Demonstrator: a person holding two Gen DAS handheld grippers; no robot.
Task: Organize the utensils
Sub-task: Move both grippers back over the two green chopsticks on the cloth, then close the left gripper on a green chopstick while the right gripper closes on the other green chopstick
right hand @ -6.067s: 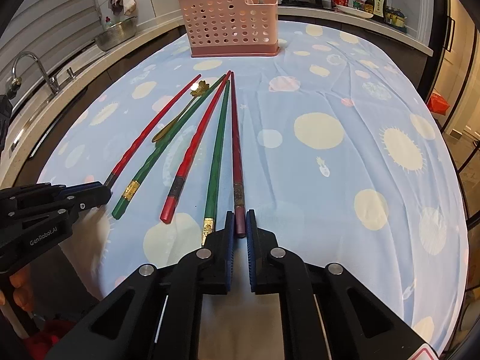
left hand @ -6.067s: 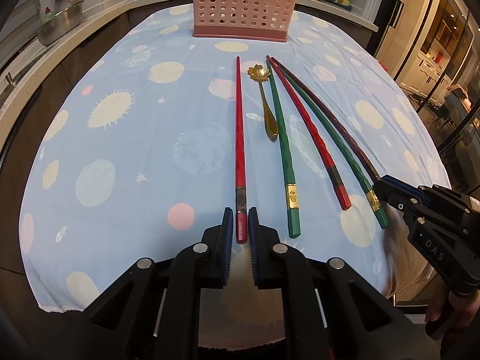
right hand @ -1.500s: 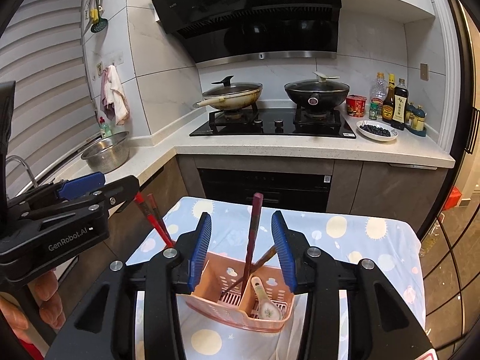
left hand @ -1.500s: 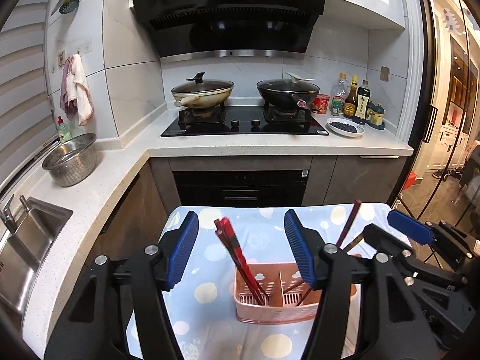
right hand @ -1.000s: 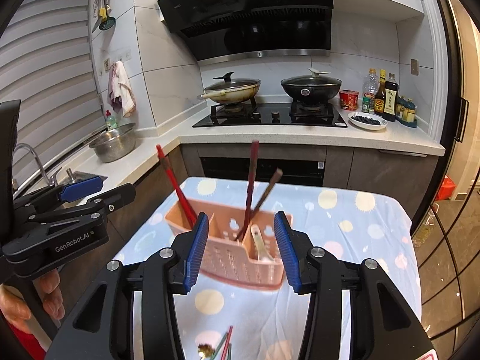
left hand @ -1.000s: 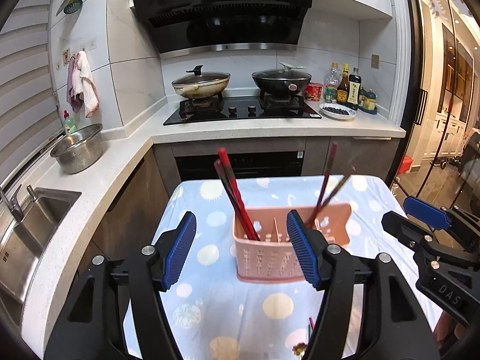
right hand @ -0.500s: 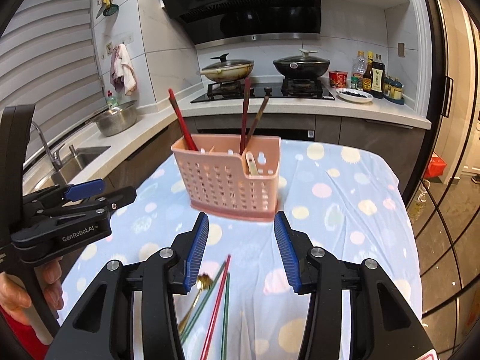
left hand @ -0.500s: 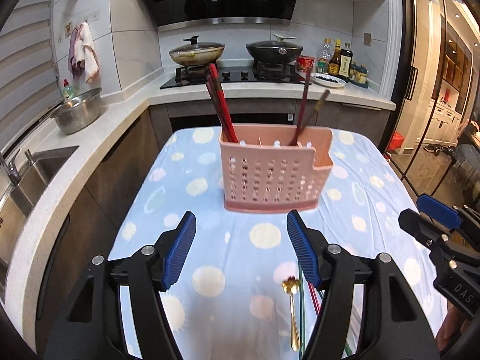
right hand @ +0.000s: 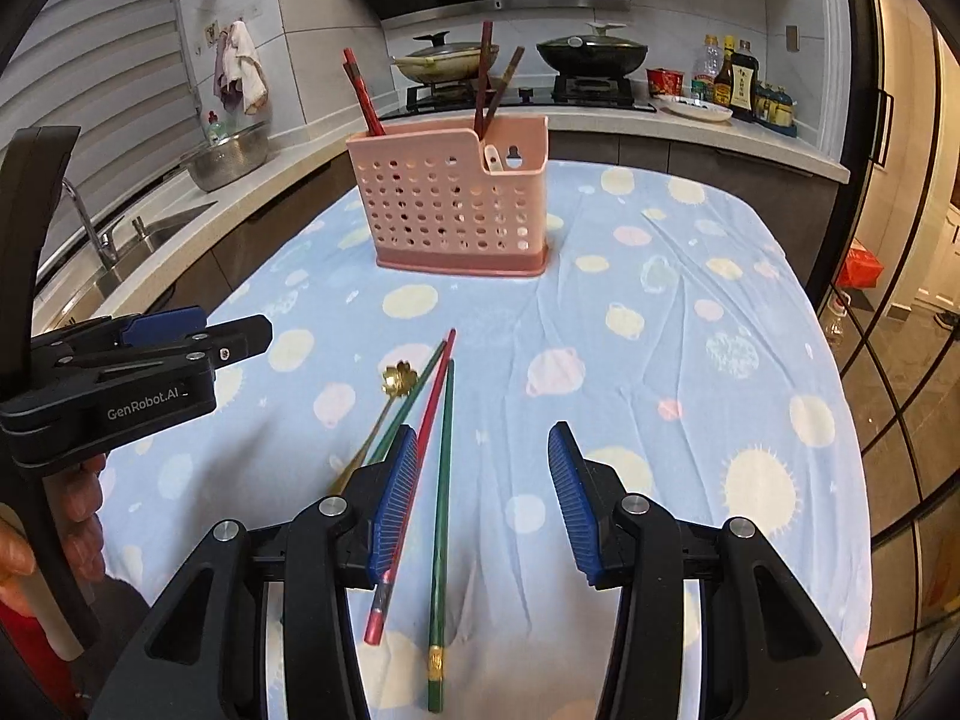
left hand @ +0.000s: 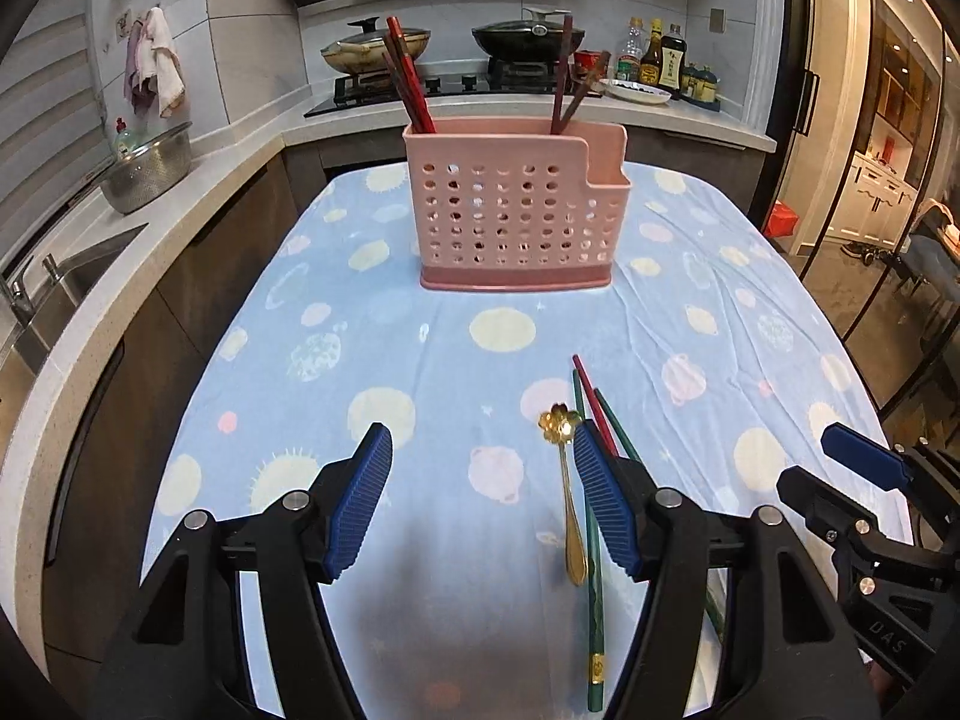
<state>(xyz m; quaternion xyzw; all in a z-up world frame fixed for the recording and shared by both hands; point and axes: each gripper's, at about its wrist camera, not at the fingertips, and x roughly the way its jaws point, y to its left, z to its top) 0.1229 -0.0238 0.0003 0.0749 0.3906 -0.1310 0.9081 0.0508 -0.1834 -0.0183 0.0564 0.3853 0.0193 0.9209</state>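
Item 1, left gripper (left hand: 483, 501): we hold it low over the near end of the table, lower centre of the left wrist view, jaws spread wide, nothing between them. It also shows at mid left of the right wrist view (right hand: 240, 339), seen side-on.

Item 2, right gripper (right hand: 483, 501): lower centre of the right wrist view, jaws equally wide apart, gripping nothing. Its left finger pad (right hand: 393, 495) overlaps the red chopstick in the picture; whether it touches, we cannot tell. The same gripper appears at the lower right of the left wrist view (left hand: 840, 468).

Item 3, pink utensil holder (left hand: 516, 210): perforated, upright on the tablecloth (left hand: 420, 360), upper centre of both views. We count red chopsticks (left hand: 405, 81) leaning out of its left side and dark brown chopsticks (left hand: 564, 84) out of its right; a pale spoon (right hand: 492, 157) shows in the lower right compartment in the right wrist view.

Item 4, loose utensils on the cloth, centre to lower centre of both views, well apart from the holder:
- gold spoon (left hand: 567, 492) with flower-shaped bowl, leftmost of the group;
- green chopstick (right hand: 441, 516) with a gold band near its end, lying between our right gripper's fingers;
- red chopstick (right hand: 420, 462) just beside it;
- a second green chopstick (right hand: 414, 396), next to the spoon, partly hidden by the finger.

Item 5, background: stove with two lidded pans (left hand: 375, 51), bottles (left hand: 660, 60) at upper right, metal colander (left hand: 147, 168) and sink (right hand: 150, 228) at left.
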